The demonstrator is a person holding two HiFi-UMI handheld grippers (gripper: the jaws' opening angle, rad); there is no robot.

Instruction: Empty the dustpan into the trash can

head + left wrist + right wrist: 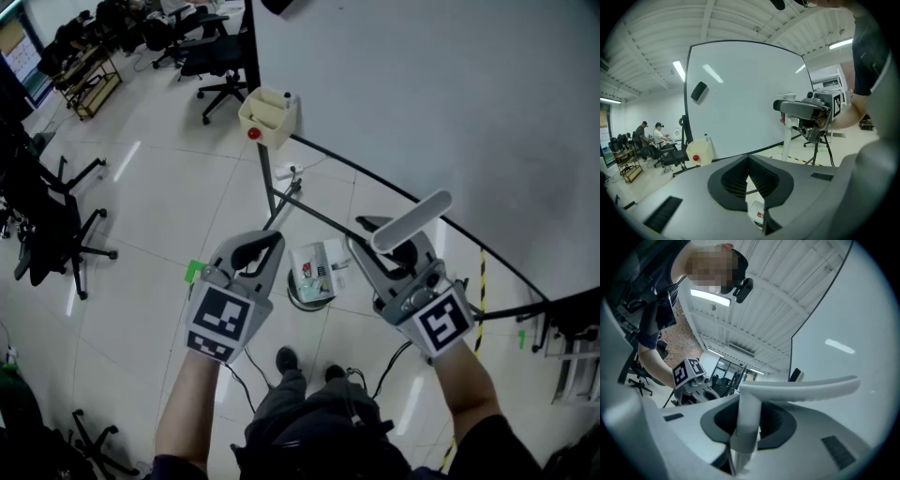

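My right gripper is shut on the upright post of the white dustpan handle, whose crossbar sticks out above the jaws. The right gripper view shows the post clamped between the jaws, with the crossbar lying over them. The pan itself is hidden. On the floor between the grippers stands a small round trash can with white packaging in it. My left gripper hangs beside it to the left, shut with nothing in it. From the left gripper view I see the right gripper and the handle post.
A whiteboard on a black stand runs across the back, with a cream box at its corner. Black office chairs stand at left. Yellow-black tape marks the floor at right. The person's feet are just below the can.
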